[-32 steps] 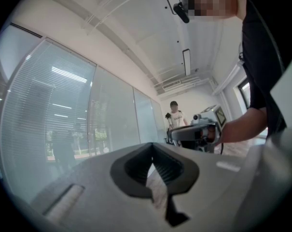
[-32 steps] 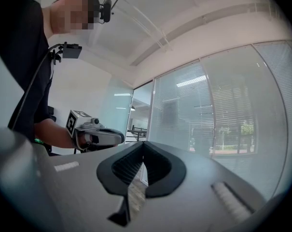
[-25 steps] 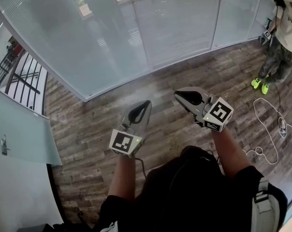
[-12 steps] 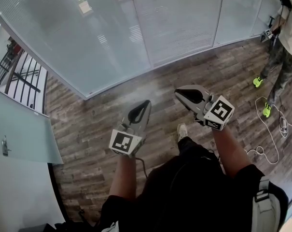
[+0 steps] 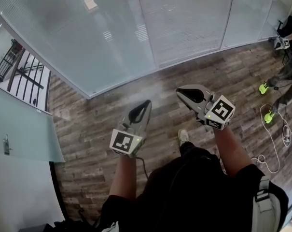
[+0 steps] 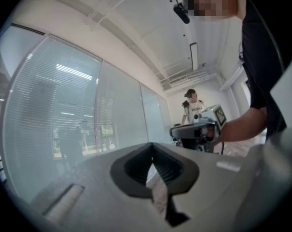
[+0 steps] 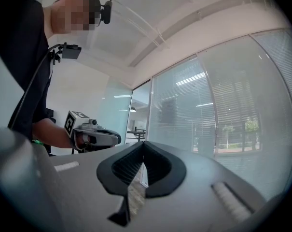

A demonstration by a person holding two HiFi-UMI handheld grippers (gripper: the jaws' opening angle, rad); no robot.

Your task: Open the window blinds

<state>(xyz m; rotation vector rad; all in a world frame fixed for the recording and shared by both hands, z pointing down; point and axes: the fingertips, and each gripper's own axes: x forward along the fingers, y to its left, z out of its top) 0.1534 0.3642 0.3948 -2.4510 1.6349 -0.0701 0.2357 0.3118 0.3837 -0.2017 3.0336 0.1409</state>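
Approach step: facing window blinds (image 5: 184,23), well apart. Left gripper (image 5: 146,102), right gripper (image 5: 179,92) clenching nothing. Next likely needing closer reach, control unseen.

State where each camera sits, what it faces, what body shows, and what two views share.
Head view: on the head, steeply down at wood-plank floor before the white slatted window blinds; forearms, grey left gripper and right gripper show.
Left gripper view: rides it, level along its shut jaws, blinds at left; person's right arm shows.
Right gripper view: same, blinds at right; left arm shows.
Shared: each gripper view catches the other gripper.
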